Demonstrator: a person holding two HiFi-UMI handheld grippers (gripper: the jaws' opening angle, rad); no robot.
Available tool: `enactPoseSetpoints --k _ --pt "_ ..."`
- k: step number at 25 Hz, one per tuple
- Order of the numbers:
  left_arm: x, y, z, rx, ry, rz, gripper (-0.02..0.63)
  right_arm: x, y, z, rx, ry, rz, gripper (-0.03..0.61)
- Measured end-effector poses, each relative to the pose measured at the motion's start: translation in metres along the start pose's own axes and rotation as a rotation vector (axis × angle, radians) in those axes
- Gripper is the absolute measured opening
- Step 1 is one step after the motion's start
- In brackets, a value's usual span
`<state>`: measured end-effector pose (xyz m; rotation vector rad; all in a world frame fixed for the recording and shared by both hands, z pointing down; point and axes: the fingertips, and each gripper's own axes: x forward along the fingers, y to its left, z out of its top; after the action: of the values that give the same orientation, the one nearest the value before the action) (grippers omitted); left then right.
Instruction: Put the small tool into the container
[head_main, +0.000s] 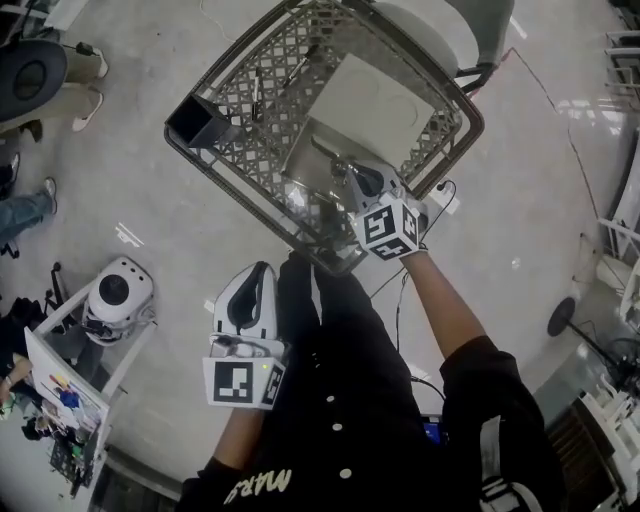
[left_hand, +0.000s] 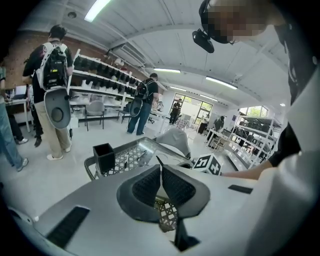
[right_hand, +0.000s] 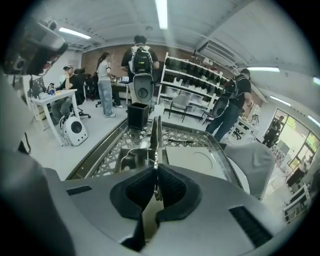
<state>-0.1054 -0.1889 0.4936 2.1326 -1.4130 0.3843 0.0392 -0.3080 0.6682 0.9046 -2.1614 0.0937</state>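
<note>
**Implement gripped over the basket**

A silvery metal lattice basket (head_main: 262, 150) carries a black square open-topped box (head_main: 200, 122) at one corner. The right tool (right_hand: 156, 171) is clamped on a slim grey metal spring-hinged implement (right_hand: 154, 140) (apparently above the basket's inside). The left tool (left_hand: 161, 169), jaws together, holds nothing.

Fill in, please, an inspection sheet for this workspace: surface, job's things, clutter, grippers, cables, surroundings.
Surface: metal mesh table with a steel tray in it.
Job's things: tool, thin metal, held in the right gripper; black container at a table corner.
Clutter: white board; pen-like thing on the mesh.
Grippers: right gripper shut on the tool, over the table; left gripper shut, empty, short of the table.
Cables: one thin cable across the floor.
Surroundings: people, shelves, white device on the floor.
</note>
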Motion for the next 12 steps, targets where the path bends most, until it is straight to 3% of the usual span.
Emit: enactPoseSetpoints --k 6,12 --pt "0.014 -0.014 -0.024 -0.009 0.033 -0.039 0.037 0.032 0.005 -0.018 -0.180 0.064 -0.014 0.014" --pt "0.032 -0.017 -0.037 -0.036 0.050 -0.063 0.037 0.049 0.015 -0.026 -0.453 0.111 -0.039 0.014"
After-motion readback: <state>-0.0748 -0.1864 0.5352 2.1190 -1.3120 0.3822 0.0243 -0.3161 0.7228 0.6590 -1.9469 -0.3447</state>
